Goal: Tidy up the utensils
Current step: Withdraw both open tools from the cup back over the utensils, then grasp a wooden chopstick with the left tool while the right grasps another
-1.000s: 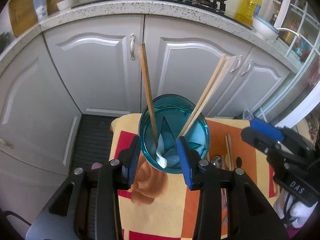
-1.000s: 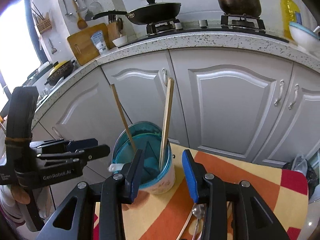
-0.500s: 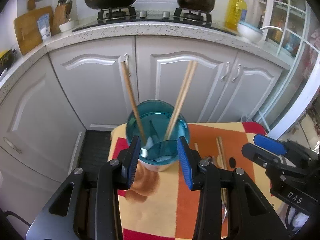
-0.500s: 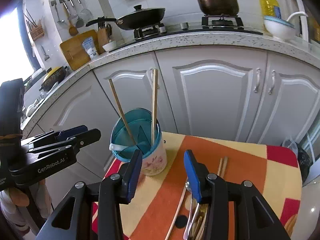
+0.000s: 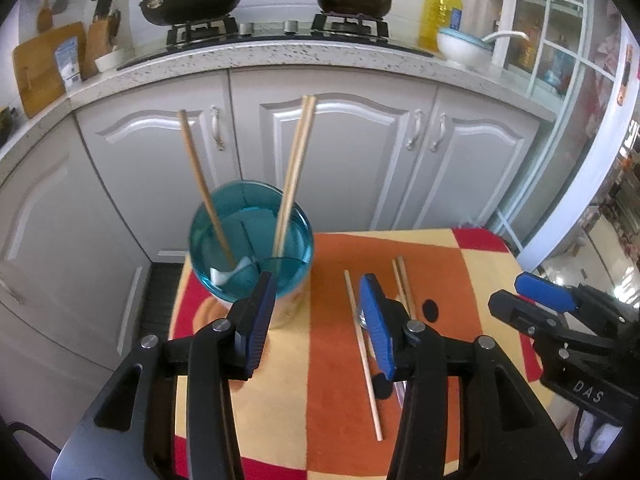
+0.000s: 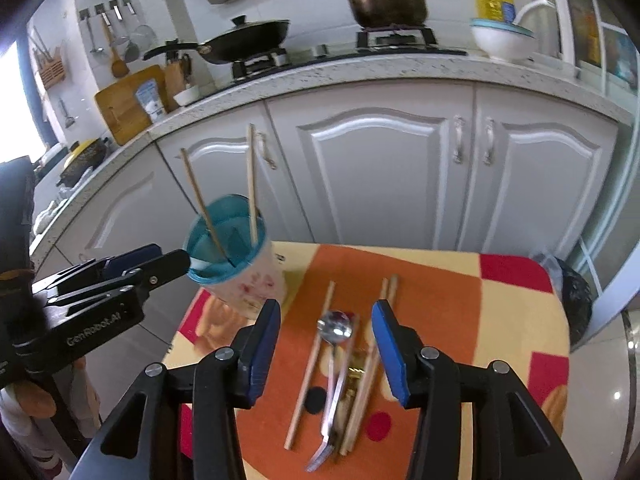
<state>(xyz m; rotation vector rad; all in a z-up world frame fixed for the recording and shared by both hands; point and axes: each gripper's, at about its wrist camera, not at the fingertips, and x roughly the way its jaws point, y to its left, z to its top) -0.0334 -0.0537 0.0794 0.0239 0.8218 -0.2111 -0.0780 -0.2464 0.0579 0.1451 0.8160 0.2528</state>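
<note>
A: Item one, left of frame in the right wrist view: left gripper [image 6: 176, 258], black with blue pads, fingertips just beside the holder's rim. State?

B: In its own view the left gripper [image 5: 318, 308] has jaws apart, nothing between them. The left pad sits in front of the holder's wall.

A: Item two, left of centre: utensil holder [image 5: 288, 280], teal inside with dividers, pale floral outside, standing near the cloth's left edge.

B: Contents: one dark chopstick [image 5: 204, 188] leaning left, a pale chopstick pair [image 5: 294, 168] leaning right, a white spoon [image 5: 226, 274] low inside.

A: Item three, centre: checked tablecloth [image 6: 440, 280], orange, yellow and red.

B: Lying on it, lower centre of the right wrist view: single chopstick [image 6: 310, 364], metal spoon [image 6: 334, 328] bowl upward, a fork [image 6: 320, 454] below it, blurred, then a chopstick pair [image 6: 372, 356].

A: Item four: right gripper [image 6: 326, 334]?

B: Jaws apart, empty, hovering over the loose utensils; the metal spoon's bowl shows between the pads.

A: Upper right: white bowl [image 6: 502, 42] on the counter.
</note>
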